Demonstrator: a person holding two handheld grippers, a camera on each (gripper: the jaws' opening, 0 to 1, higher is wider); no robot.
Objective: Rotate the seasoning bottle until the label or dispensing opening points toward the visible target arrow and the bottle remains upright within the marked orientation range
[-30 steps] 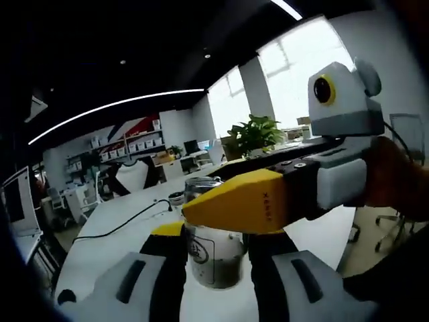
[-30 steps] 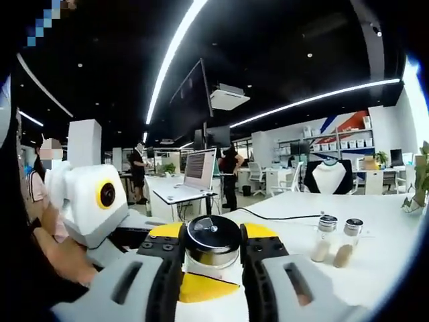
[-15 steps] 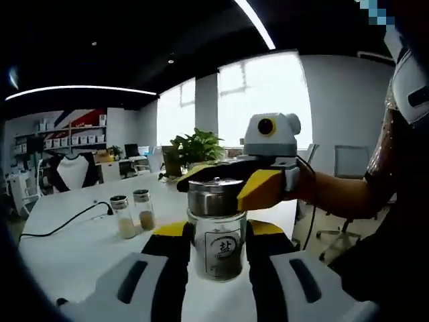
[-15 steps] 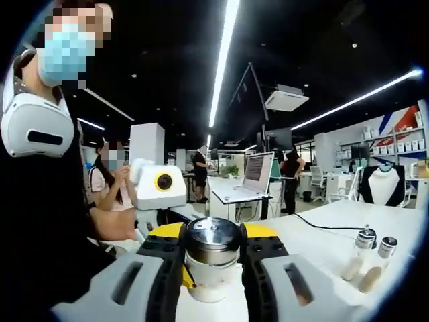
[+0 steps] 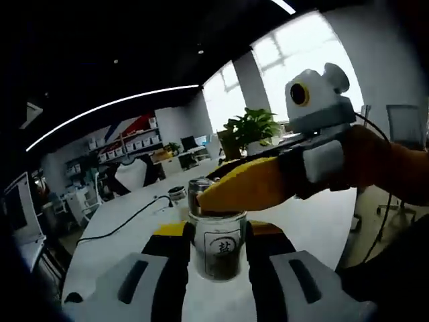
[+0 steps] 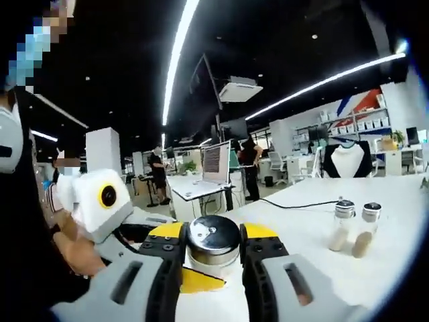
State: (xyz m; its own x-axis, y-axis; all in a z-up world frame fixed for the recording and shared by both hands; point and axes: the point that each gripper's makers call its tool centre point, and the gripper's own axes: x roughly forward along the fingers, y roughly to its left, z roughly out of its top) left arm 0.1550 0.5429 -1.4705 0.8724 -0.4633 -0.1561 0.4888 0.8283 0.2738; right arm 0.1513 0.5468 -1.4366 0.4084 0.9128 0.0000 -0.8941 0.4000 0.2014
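While both jaws grip, seasoning bottle (image 5: 218,245) label stays camera-facing (seemingly upright).

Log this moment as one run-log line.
left gripper: shut on glass seasoning jar body | right gripper: shut on jar's silver metal cap | jar: upright, label facing left camera | white table: two small shakers

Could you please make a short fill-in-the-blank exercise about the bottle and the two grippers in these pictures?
1. The left gripper holds the seasoning bottle by its glass ____.
2. The right gripper is closed around the bottle's metal ____.
3. On the white table, beside the black cable, stand ____ small shakers.

Missing words: body; lid; two
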